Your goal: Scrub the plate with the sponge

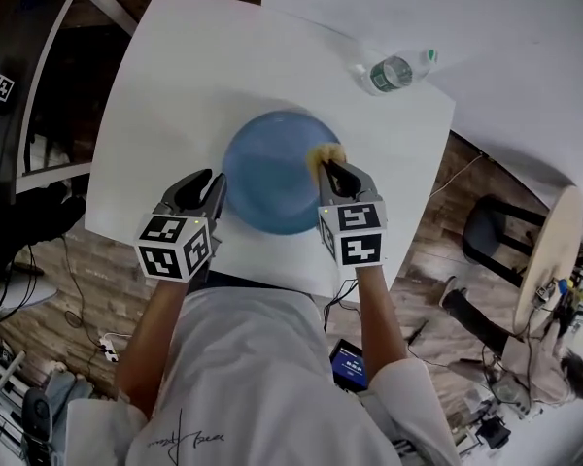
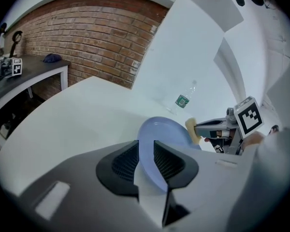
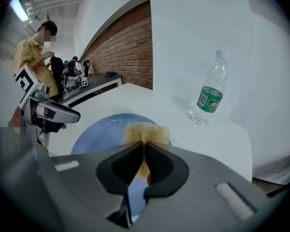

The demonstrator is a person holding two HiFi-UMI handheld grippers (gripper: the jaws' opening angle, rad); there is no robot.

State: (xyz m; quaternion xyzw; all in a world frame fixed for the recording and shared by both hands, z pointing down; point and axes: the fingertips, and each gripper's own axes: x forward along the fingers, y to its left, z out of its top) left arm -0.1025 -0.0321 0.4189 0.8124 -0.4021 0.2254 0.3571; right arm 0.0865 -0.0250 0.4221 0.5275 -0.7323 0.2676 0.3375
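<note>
2 holds we see: left tongs [image 1: 212, 184] pinch the left rim of the blue plate [image 1: 272, 178] on the white table [image 1: 194, 76]; right tongs [image 1: 332, 169] squeeze the yellow sponge [image 1: 325, 152] against its right rim; water bottle [image 1: 394, 71] stands farther back, apart.

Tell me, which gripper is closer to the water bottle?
Right. The right gripper, squeezing the sponge, is on the plate's side toward the bottle; the left gripper clamps the opposite rim.

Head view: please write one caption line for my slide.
Scrubbing: the left claw grips the blue plate by its rim while the right claw holds a yellow sponge on it.
</note>
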